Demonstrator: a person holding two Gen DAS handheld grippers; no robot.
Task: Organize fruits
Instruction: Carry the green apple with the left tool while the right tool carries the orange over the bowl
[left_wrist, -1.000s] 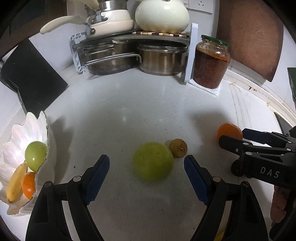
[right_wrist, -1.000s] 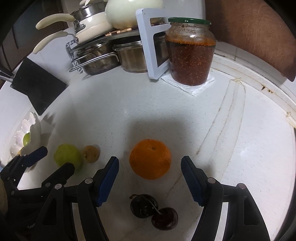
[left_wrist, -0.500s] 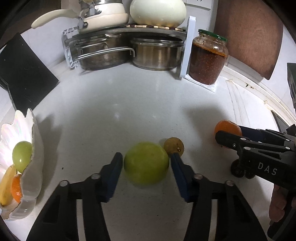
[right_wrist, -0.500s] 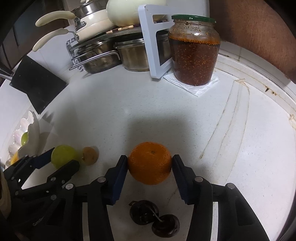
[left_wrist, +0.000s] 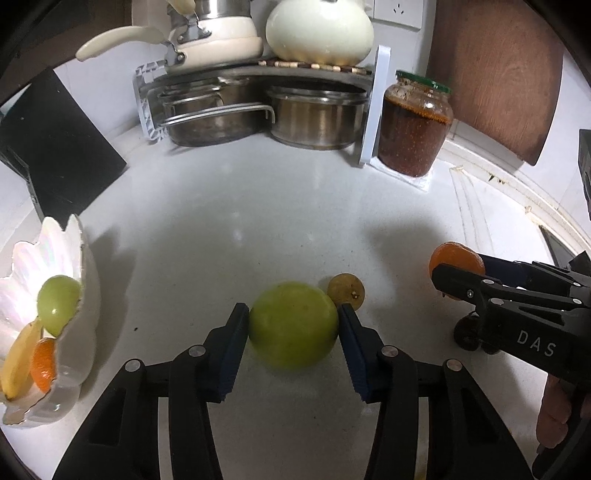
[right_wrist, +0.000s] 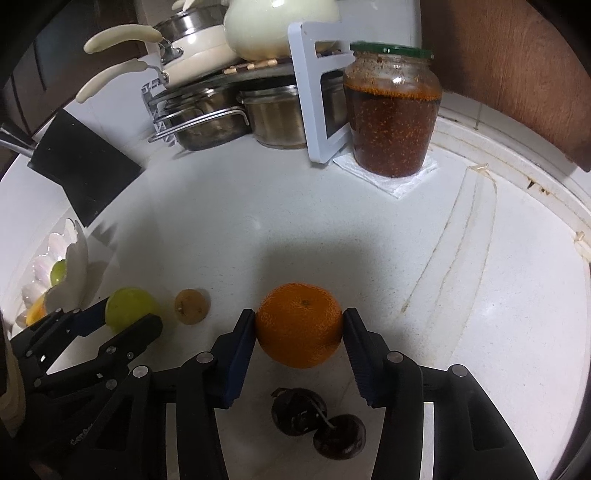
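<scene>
**A:** Your left gripper (left_wrist: 293, 325) has just closed, and its blue pads pinch the green apple (left_wrist: 293, 324) from both sides. Your right gripper (right_wrist: 299, 326) has closed the same way on the orange (right_wrist: 299, 325). Both fruits look to be sitting on the white counter (left_wrist: 258, 229).

**B:** So you lift now?

**A:** That is my reading. Raise each one straight up before you swing. The small brown fruit (left_wrist: 346, 291) touches the apple at about 1 o'clock, right by your right-hand pad, so a sideways drag would likely roll it away. Round fruit can slip between flat pads; keep the squeeze steady and don't tilt the wrist until you are clear.

**B:** Where do they go?

**A:** Probably the shell-shaped bowl (left_wrist: 86, 266), at 9 o'clock in the left wrist view. It already holds a green fruit (left_wrist: 57, 302), a banana (left_wrist: 18, 363) and an orange piece (left_wrist: 43, 363), so the free room seems to be toward the back. Carry the apple first, since that hand is nearer.

**B:** What does each camera give you?

**A:** The right wrist view shows two dark cherries (right_wrist: 319, 419), joined at the stems, at 6 o'clock right beneath the orange; the left view shows only a dark blob behind the right gripper there. Lift up, not back, or you'll clip them. Only the left view shows the bowl's contents; the right sees just its rim at 9 o'clock.
</scene>
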